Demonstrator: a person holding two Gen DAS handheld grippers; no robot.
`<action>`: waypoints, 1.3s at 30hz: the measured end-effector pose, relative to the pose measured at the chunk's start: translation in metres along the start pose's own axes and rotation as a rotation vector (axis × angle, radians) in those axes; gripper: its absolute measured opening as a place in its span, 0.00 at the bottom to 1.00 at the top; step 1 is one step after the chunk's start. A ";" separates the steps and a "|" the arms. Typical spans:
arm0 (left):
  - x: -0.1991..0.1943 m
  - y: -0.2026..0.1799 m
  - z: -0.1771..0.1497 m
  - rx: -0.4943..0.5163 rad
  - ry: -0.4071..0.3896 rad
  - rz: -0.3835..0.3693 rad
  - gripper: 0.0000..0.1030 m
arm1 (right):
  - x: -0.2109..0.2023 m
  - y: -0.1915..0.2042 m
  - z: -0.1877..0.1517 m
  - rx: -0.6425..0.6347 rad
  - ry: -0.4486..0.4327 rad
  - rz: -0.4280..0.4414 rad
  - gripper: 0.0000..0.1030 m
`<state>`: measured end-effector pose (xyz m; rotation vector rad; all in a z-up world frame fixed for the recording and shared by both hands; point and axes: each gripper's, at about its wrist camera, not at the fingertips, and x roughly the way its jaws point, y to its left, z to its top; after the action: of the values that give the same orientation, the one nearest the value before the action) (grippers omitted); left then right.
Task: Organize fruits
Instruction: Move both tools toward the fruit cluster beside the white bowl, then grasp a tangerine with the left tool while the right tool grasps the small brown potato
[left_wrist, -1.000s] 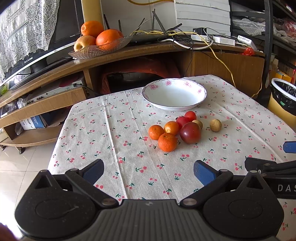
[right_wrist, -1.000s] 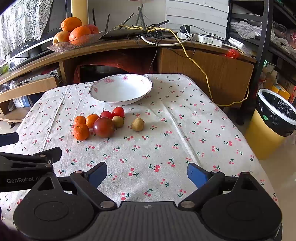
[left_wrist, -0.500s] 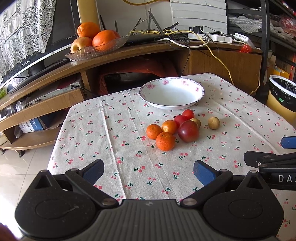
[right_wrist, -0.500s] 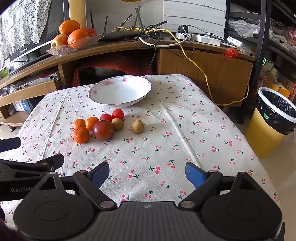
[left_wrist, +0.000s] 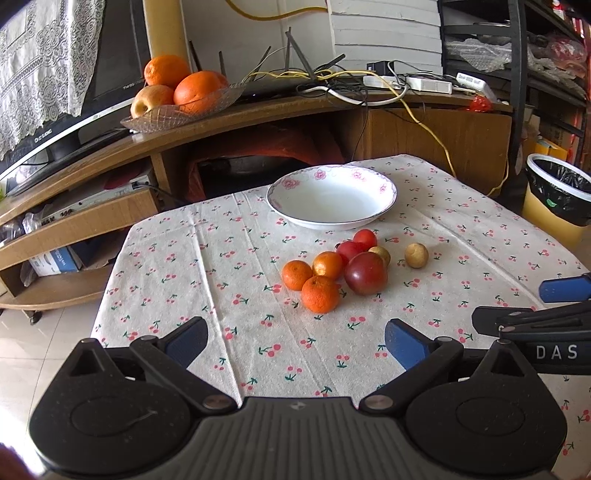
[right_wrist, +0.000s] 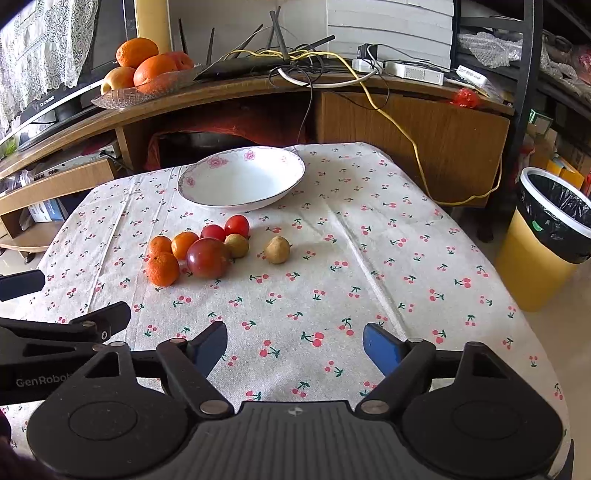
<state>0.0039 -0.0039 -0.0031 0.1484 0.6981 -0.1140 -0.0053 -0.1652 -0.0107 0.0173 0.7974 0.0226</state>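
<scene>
A cluster of fruit lies mid-table: three small oranges (left_wrist: 320, 294) (right_wrist: 162, 268), a dark red plum (left_wrist: 365, 273) (right_wrist: 207, 257), two red cherry tomatoes (left_wrist: 365, 238) (right_wrist: 236, 226), and two tan round fruits, one apart to the right (left_wrist: 416, 255) (right_wrist: 277, 250). An empty white bowl (left_wrist: 380, 210) (right_wrist: 284, 190) with pink flowers stands just behind them. My left gripper (left_wrist: 295, 341) is open and empty near the table's front. My right gripper (right_wrist: 295, 347) is open and empty beside it, to its right.
The table (left_wrist: 184, 258) has a cherry-print cloth. Behind it is a wooden TV stand with a glass dish of oranges and an apple (left_wrist: 177, 110), cables and a router. A yellow bin (right_wrist: 546, 251) with a black liner stands right of the table.
Both grippers have drawn slightly back and up from the table; the fruit and bowl look a little farther away. Nothing on the table has moved.
</scene>
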 end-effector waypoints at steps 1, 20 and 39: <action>0.000 0.000 0.001 0.004 -0.004 -0.001 1.00 | 0.001 0.000 0.001 -0.001 0.000 0.005 0.71; 0.029 0.007 0.021 0.025 0.009 -0.070 1.00 | 0.030 0.001 0.034 -0.076 0.035 0.085 0.64; 0.094 0.010 0.027 0.058 0.116 -0.176 0.84 | 0.095 -0.007 0.067 -0.159 0.126 0.154 0.55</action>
<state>0.0938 -0.0038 -0.0427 0.1502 0.8234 -0.2966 0.1092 -0.1700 -0.0317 -0.0739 0.9171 0.2351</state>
